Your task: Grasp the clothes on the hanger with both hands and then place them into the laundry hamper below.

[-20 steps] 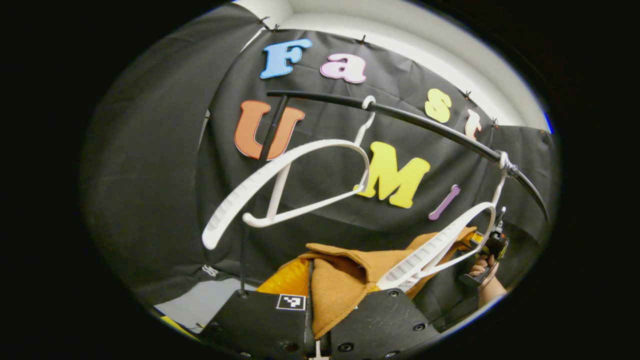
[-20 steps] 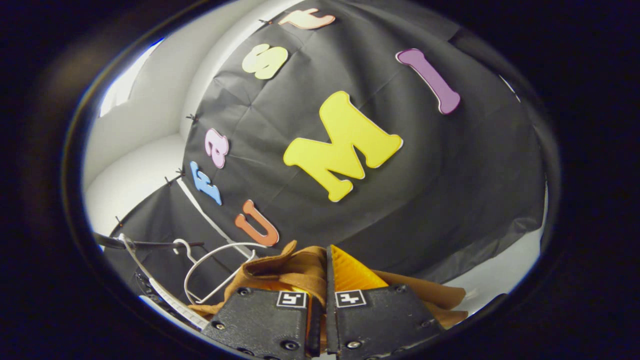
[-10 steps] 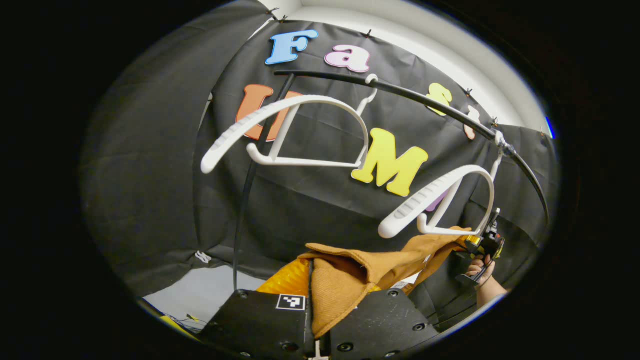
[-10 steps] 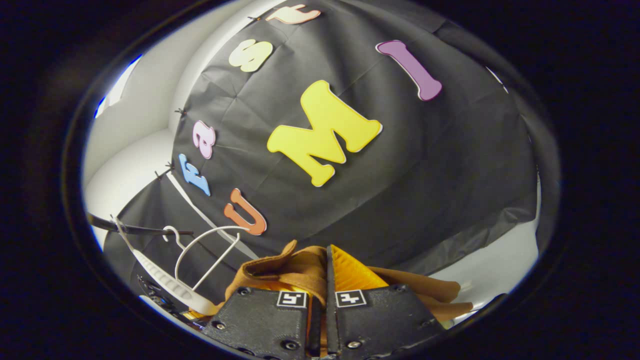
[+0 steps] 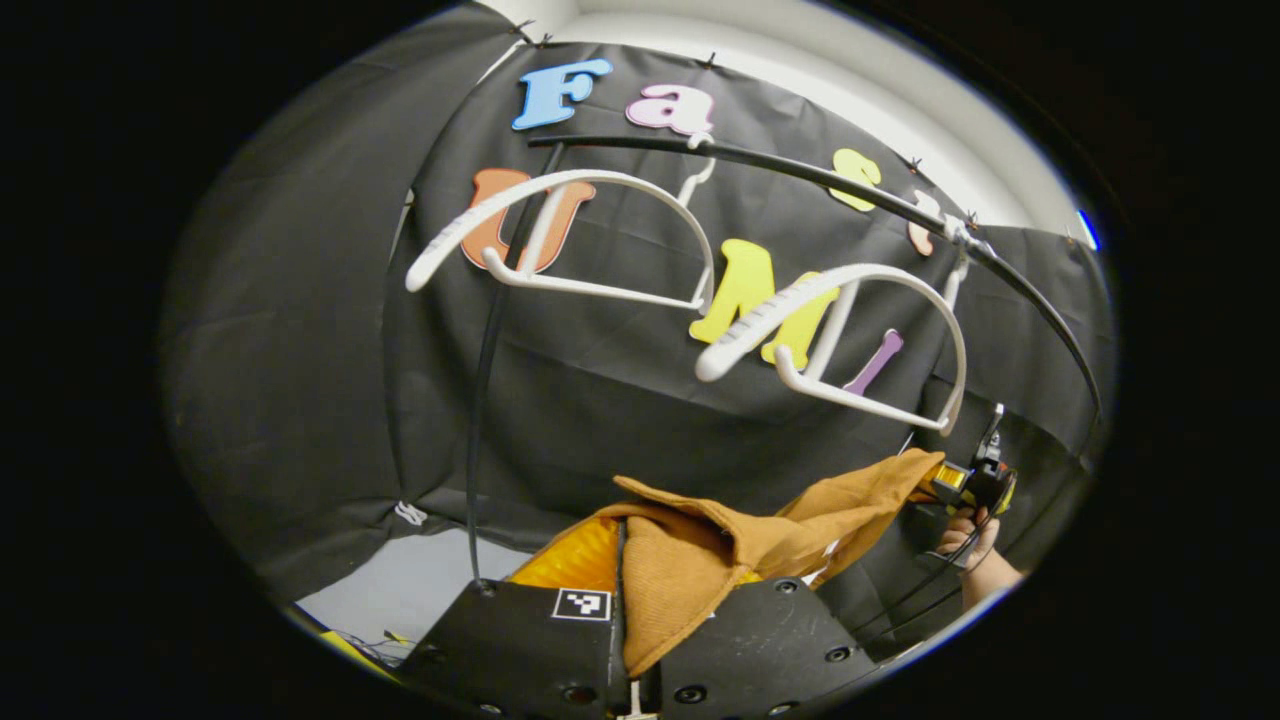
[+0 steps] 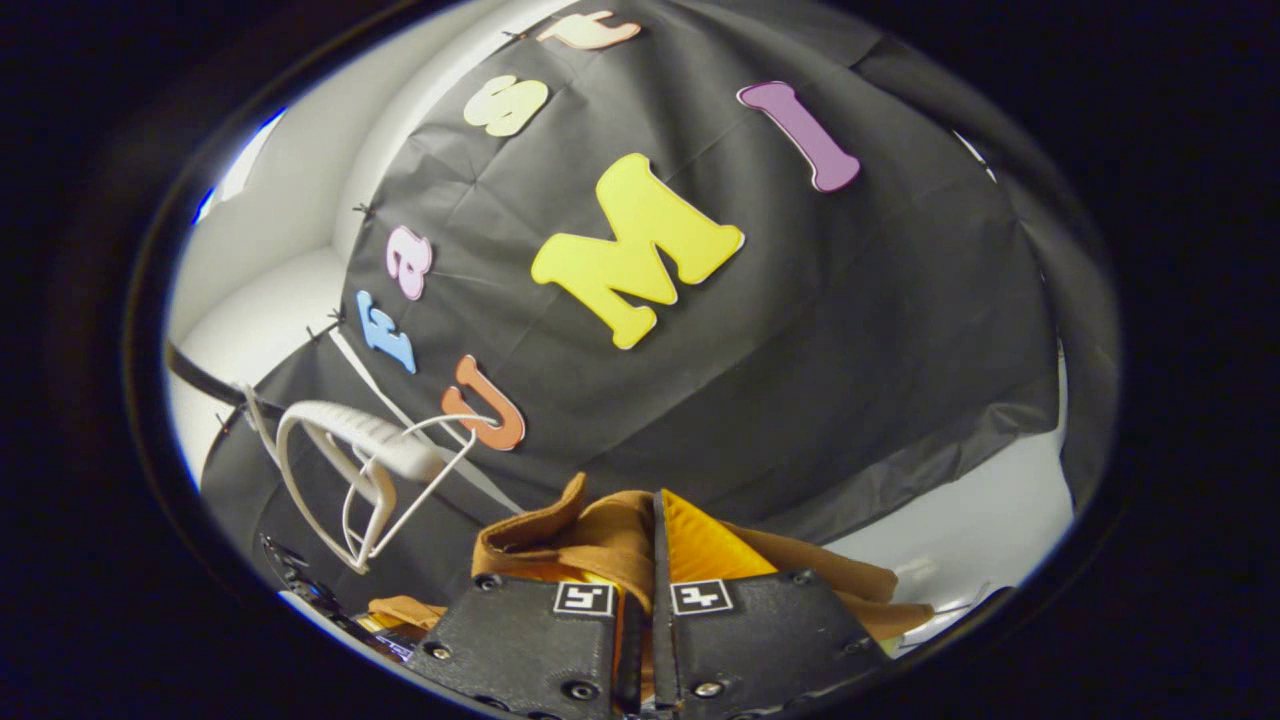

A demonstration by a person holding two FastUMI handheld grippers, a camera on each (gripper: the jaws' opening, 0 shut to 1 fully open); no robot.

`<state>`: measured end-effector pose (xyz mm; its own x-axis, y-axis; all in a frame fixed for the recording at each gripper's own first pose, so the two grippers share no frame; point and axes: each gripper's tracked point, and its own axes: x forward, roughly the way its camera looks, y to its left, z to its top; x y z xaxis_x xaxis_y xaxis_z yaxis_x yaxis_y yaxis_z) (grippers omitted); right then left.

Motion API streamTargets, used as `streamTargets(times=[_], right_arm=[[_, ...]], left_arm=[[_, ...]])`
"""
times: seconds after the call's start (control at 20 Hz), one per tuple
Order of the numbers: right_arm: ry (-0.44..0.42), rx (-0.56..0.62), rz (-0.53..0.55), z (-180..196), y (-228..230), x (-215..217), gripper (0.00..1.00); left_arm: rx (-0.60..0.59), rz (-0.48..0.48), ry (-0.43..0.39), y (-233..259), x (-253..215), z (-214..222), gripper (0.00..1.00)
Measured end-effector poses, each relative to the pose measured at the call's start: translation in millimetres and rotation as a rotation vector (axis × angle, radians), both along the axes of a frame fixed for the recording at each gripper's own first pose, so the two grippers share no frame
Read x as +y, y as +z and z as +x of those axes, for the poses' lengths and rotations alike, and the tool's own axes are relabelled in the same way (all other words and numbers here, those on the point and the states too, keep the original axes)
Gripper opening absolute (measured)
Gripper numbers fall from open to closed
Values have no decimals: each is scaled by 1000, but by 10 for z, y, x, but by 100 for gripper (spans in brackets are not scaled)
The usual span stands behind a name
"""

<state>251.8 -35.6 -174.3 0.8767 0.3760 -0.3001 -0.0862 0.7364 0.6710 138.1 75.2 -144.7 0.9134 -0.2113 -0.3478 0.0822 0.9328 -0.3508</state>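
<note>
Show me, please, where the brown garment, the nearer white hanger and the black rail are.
brown garment (image 5: pixel 690 560): left gripper view, fold above the fingers.
nearer white hanger (image 5: pixel 800 300): left gripper view, ribbed shoulder arm.
black rail (image 5: pixel 800 172): left gripper view, mid-span.

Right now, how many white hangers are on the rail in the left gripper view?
2. One hanger hangs toward the left end of the black rail; the other hanger hangs farther right, above the brown garment. Both are bare.

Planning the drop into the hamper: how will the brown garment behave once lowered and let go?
Likely floppy: the brown garment folds and sags between the left claw and the right claw. Probably light, since two pinches carry it. Its ribbed weave looks unlikely to slip; expect it to crumple when released.
</note>
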Motion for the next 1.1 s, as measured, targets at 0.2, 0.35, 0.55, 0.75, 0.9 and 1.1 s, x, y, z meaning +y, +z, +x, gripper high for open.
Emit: streamTargets(times=[0.2, 0.35, 0.55, 0.75, 0.9, 1.1], right_arm=[[33, 2, -42, -254, -60, 173, 8], [65, -9, -24, -428, 38, 331, 8], [85, -39, 2, -594, 214, 508, 8], [130, -65, 7, -835, 347, 785, 8], [173, -76, 4, -1015, 468, 1029, 7], [244, -106, -12, -1225, 641, 1361, 8]], left_arm=[[-1, 12, -34, -11, -174, -127, 8], [-21, 16, -62, 61, -328, -180, 8], [-50, 11, -119, 156, -593, -261, 8], [-58, 14, -162, 196, -802, -345, 8], [-65, 34, -199, 249, -954, -419, 8], [-87, 66, -242, 362, -1111, -510, 8]])
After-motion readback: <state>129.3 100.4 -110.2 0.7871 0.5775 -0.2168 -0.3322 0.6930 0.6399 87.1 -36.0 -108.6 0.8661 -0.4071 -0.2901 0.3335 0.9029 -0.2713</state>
